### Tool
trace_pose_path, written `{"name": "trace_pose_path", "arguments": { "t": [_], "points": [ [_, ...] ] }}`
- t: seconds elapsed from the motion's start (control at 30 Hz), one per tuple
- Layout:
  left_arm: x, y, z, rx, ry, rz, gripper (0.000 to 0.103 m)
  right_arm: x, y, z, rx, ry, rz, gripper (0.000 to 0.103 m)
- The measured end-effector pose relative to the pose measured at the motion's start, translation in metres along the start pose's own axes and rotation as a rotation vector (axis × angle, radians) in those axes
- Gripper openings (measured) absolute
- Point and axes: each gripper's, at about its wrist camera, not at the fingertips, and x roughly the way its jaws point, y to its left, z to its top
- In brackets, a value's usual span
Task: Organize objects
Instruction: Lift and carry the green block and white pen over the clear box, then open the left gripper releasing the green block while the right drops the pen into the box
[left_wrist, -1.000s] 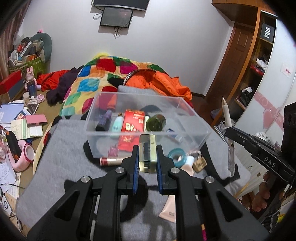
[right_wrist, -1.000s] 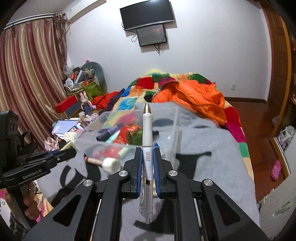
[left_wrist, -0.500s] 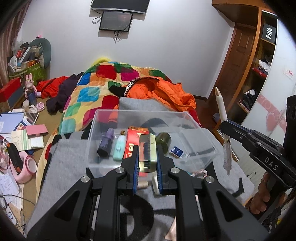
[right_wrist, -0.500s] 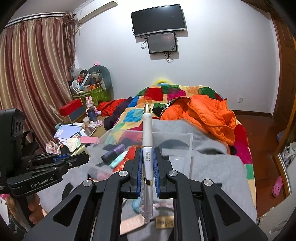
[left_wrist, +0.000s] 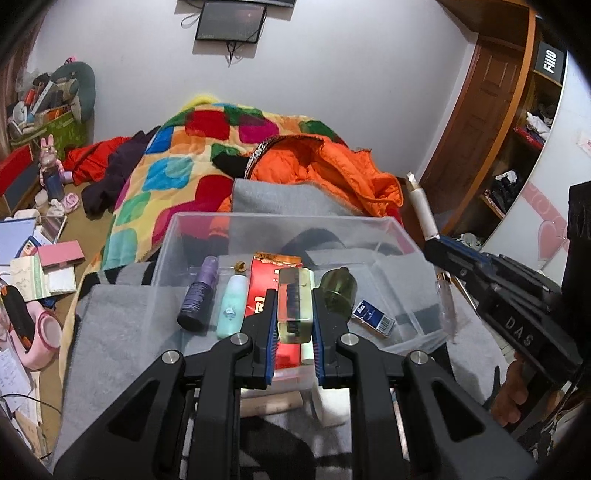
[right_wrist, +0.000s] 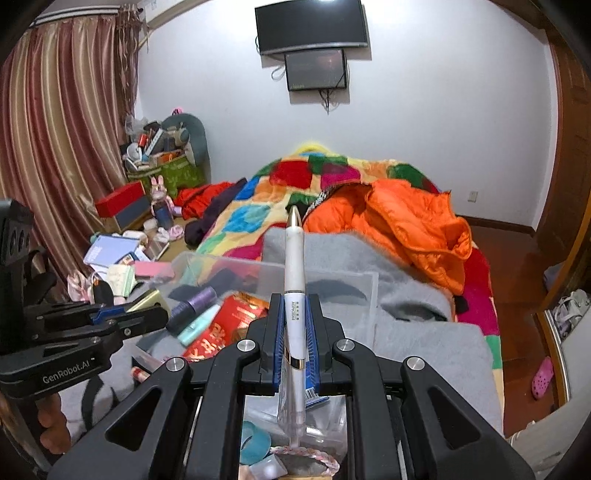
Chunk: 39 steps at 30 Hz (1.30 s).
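Note:
A clear plastic bin (left_wrist: 408, 242) stands on a grey blanket and shows in the right wrist view too (right_wrist: 369, 295). It holds a purple bottle (left_wrist: 197, 295), a teal tube (left_wrist: 232, 306), a red packet (left_wrist: 264, 291), a green jar (left_wrist: 338, 290) and a small blue box (left_wrist: 373, 314). My left gripper (left_wrist: 294, 306) is shut on a clear yellowish block (left_wrist: 293, 295), above the bin's near side. My right gripper (right_wrist: 294, 325) is shut on a white pen (right_wrist: 294, 273), held upright near the bin's right edge; the pen also shows in the left wrist view (left_wrist: 423, 210).
A tan tube (left_wrist: 269, 404) and a white cap (left_wrist: 330, 406) lie on the blanket in front of the bin. A teal tape roll (right_wrist: 255, 443) and pink braid (right_wrist: 306, 454) lie below my right gripper. An orange jacket (left_wrist: 332, 170) and patchwork quilt (left_wrist: 177, 158) lie behind. Floor clutter is at left.
Both grippers have moved forward and up toward the bin. The left one with the block now hangs over the bin's near side. The right one with the pen is closer to its right edge.

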Motion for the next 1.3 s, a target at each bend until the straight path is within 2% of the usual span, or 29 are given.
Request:
{"name": "trace_pose_path", "arguments": {
  "t": [0.43,0.73,0.83,0.9,0.97,1.23,1.3],
  "points": [
    [0.026,0.000,-0.005,0.007,0.063,-0.019,0.016,0.031,0.006,-0.008,-0.044,0.108,0.048,0.010],
    [0.017,-0.004,-0.007,0.016,0.056,-0.026,0.016,0.035,0.011,-0.013,-0.059,0.147,0.065,0.011],
    [0.010,-0.006,-0.007,0.017,0.048,-0.034,0.016,0.029,0.010,-0.012,-0.053,0.143,0.070,0.017],
    [0.005,-0.007,-0.008,0.018,0.042,-0.040,0.016,0.023,0.010,-0.011,-0.049,0.130,0.071,0.028],
    [0.000,-0.009,-0.010,0.022,0.037,-0.040,0.016,0.016,0.010,-0.011,-0.049,0.113,0.069,0.033],
    [-0.022,-0.016,-0.021,0.050,0.006,-0.006,0.032,-0.012,0.012,-0.017,-0.056,0.072,0.068,0.046],
    [-0.028,-0.018,-0.025,0.053,-0.002,-0.003,0.039,-0.017,0.013,-0.018,-0.056,0.066,0.069,0.049]
  ]
}}
